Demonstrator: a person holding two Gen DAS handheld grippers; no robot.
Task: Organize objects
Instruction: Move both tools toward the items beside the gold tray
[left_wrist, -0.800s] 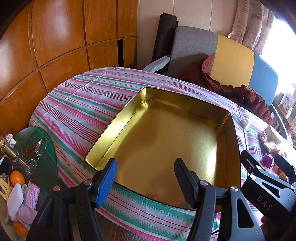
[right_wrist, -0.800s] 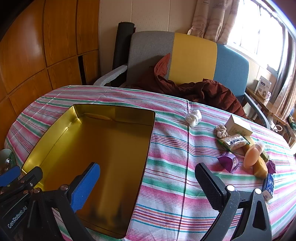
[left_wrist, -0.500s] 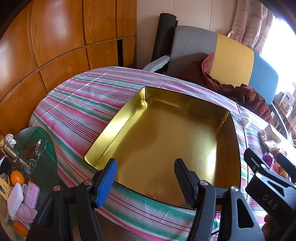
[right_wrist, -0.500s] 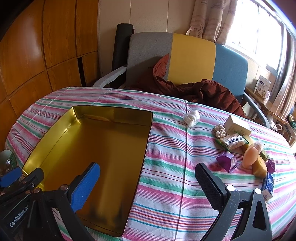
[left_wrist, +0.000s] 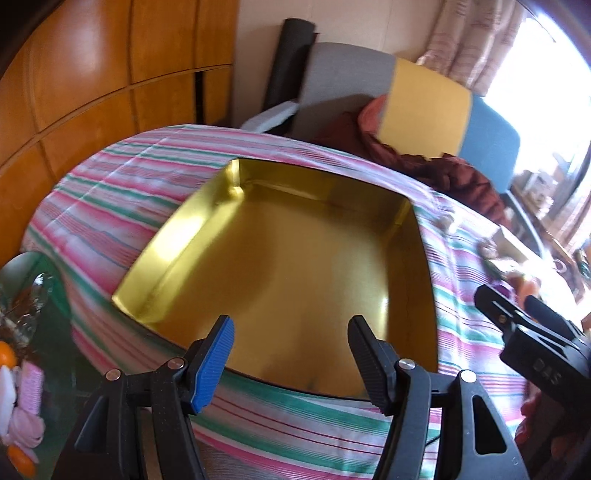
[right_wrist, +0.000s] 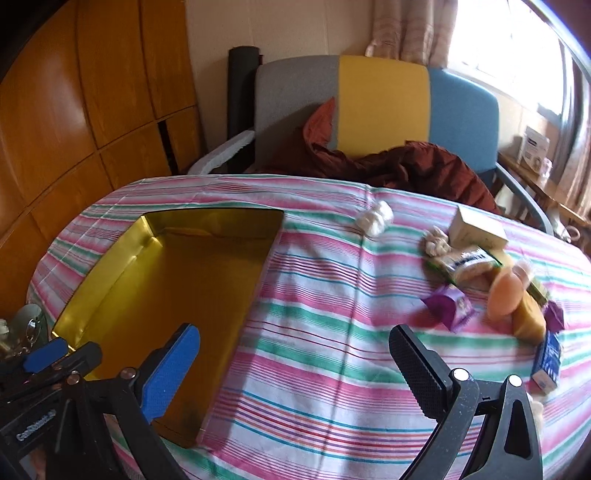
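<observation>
An empty gold tin tray (left_wrist: 295, 266) lies on the left half of a table with a striped cloth (right_wrist: 332, 332). My left gripper (left_wrist: 291, 325) hovers open over the tray's near edge, with nothing between its fingers. My right gripper (right_wrist: 293, 332) is wide open above the cloth, just right of the tray (right_wrist: 177, 295), and holds nothing. At the table's right lie a white crumpled wad (right_wrist: 375, 218), a cream box (right_wrist: 476, 227), a snack packet (right_wrist: 465, 262), a purple wrapper (right_wrist: 448, 308), a peach bottle (right_wrist: 504, 295) and a small blue carton (right_wrist: 548, 362).
A grey, yellow and blue chair (right_wrist: 380, 99) with a dark red garment (right_wrist: 406, 166) stands behind the table. A glass side table (left_wrist: 22, 369) with oranges and pink items sits low at the left. Wooden panels line the left wall.
Both views have shifted a little and blurred. The tray has slid left in the left wrist view, so my left gripper has swung right. Both jaws stand as before.
</observation>
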